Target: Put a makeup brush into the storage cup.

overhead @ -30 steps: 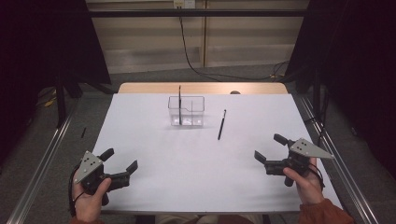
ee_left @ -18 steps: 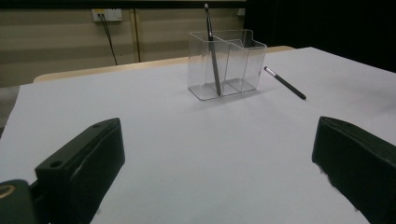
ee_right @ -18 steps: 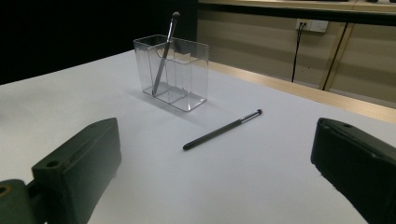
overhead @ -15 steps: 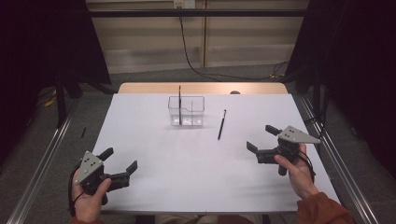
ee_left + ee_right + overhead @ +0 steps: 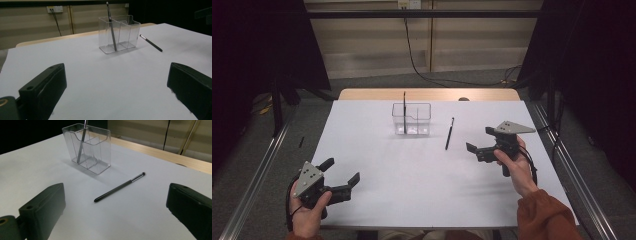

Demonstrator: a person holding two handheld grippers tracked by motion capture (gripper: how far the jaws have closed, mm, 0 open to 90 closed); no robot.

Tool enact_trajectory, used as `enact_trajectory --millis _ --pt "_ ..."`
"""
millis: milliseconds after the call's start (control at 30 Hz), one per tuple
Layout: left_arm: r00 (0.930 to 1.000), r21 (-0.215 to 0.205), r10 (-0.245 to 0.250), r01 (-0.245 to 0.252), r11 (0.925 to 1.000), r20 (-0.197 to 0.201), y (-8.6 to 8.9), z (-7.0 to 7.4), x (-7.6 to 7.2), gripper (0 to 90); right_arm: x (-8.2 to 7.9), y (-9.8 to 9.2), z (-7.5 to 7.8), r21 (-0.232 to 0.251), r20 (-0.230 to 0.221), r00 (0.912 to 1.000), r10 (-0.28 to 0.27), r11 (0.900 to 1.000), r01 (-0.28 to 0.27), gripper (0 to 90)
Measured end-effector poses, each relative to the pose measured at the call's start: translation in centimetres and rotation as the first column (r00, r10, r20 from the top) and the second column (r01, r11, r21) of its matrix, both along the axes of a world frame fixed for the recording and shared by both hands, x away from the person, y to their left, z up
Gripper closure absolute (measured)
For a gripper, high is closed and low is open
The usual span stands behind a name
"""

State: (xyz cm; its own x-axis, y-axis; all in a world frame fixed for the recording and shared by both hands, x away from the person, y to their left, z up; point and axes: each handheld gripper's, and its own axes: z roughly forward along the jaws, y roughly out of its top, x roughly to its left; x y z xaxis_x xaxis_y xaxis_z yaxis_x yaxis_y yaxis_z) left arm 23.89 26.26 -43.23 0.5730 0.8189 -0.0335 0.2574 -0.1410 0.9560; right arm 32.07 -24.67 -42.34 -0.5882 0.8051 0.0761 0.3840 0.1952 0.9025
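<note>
A clear two-compartment holder (image 5: 411, 118) (image 5: 119, 33) (image 5: 88, 147) stands at the table's far middle, with one dark brush (image 5: 404, 111) (image 5: 111, 25) upright in its left compartment. A second dark brush (image 5: 449, 133) (image 5: 120, 187) (image 5: 151, 43) lies flat on the white table just right of the holder. My right gripper (image 5: 480, 141) hovers open a short way right of that lying brush, jaws pointing at it. My left gripper (image 5: 341, 173) is open near the front left edge, holding nothing.
The white table top (image 5: 412, 170) ends in a wooden strip (image 5: 427, 94) at the far side. Metal rails (image 5: 257, 175) run along both sides, and a cable (image 5: 412, 45) hangs on the back wall.
My right gripper has moved forward and left, from the front right corner toward the lying brush. The left gripper has stayed put.
</note>
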Motion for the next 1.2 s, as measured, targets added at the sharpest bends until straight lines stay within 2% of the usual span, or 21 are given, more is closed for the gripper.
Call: enact_trajectory --millis 133,233,300,367,433,567,667,767,833,933,1000,1033,1067,1133,1200 --pt "1.0000 -0.003 -0.001 0.001 1.0000 -0.003 -0.1 0.0 0.1 2.3 1.1 0.6 0.1 -0.009 -0.023 0.9997 0.007 1.000 -0.007 1.8" --pt "1.0000 0.002 -0.004 0.004 1.0000 -0.005 0.0 -0.1 0.1 2.3 1.8 1.0 -0.2 -0.012 -0.037 0.9993 -0.009 1.000 0.009 2.3" --pt "1.0000 0.011 -0.008 0.008 0.9999 -0.006 0.0 -0.1 0.2 2.4 2.4 1.3 -0.3 -0.021 -0.078 0.9970 -0.001 1.000 -0.001 2.0" --pt "0.9999 0.010 -0.010 0.010 0.9999 -0.009 0.0 -0.1 0.2 2.4 3.0 1.5 -0.3 -0.016 -0.097 0.9952 -0.007 1.000 0.005 2.0" --pt "0.9998 0.011 -0.015 0.015 0.9998 -0.010 -0.1 -0.2 0.3 2.4 3.4 1.7 -0.3 -0.018 -0.097 0.9952 -0.015 1.000 0.014 2.5" --pt "0.9998 0.014 -0.017 0.018 0.9998 -0.009 -0.1 -0.1 0.3 2.4 4.6 2.1 -0.1 -0.086 -0.149 0.9888 -0.011 0.996 -0.001 3.0" --pt "0.9998 0.016 -0.017 0.017 0.9997 -0.007 -0.1 -0.1 0.3 2.4 5.3 2.5 -0.3 -0.106 -0.195 0.9809 0.002 0.994 -0.024 2.6" --pt "0.9997 0.018 -0.021 0.021 0.9996 -0.016 -0.1 -0.2 0.4 2.4 6.0 2.9 -0.4 -0.119 -0.217 0.9762 0.009 0.992 -0.036 2.7" --pt "0.9996 0.023 -0.022 0.023 0.9995 -0.017 -0.2 -0.2 0.4 2.3 6.3 3.2 -0.5 -0.125 -0.222 0.9750 -0.004 0.992 -0.025 2.7" --pt "0.9996 0.022 -0.025 0.025 0.9994 -0.014 -0.2 -0.2 0.3 2.4 6.9 3.5 -0.6 -0.130 -0.256 0.9667 0.002 0.991 -0.037 2.8" --pt "0.9996 0.025 -0.027 0.027 0.9993 -0.012 -0.2 -0.2 0.3 2.4 7.4 3.8 -0.6 -0.138 -0.301 0.9536 0.008 0.989 -0.052 3.3" --pt "0.9996 0.023 -0.026 0.027 0.9994 -0.011 -0.2 -0.2 0.3 2.4 7.5 3.9 -0.6 -0.142 -0.309 0.9509 0.011 0.988 -0.057 3.4" --pt "0.9996 0.023 -0.027 0.027 0.9994 -0.011 -0.2 -0.2 0.3 2.4 7.7 4.0 -0.7 -0.145 -0.332 0.9432 0.014 0.987 -0.066 3.8" --pt "0.9994 0.010 -0.030 0.030 0.9995 -0.015 -0.2 -0.2 0.3 2.4 8.1 4.3 -0.7 -0.157 -0.345 0.9386 0.009 0.985 -0.067 3.9" --pt "0.9993 0.015 -0.033 0.033 0.9993 -0.017 -0.1 -0.2 0.3 2.3 8.3 4.5 -0.8 -0.163 -0.364 0.9313 0.006 0.984 -0.071 3.8"
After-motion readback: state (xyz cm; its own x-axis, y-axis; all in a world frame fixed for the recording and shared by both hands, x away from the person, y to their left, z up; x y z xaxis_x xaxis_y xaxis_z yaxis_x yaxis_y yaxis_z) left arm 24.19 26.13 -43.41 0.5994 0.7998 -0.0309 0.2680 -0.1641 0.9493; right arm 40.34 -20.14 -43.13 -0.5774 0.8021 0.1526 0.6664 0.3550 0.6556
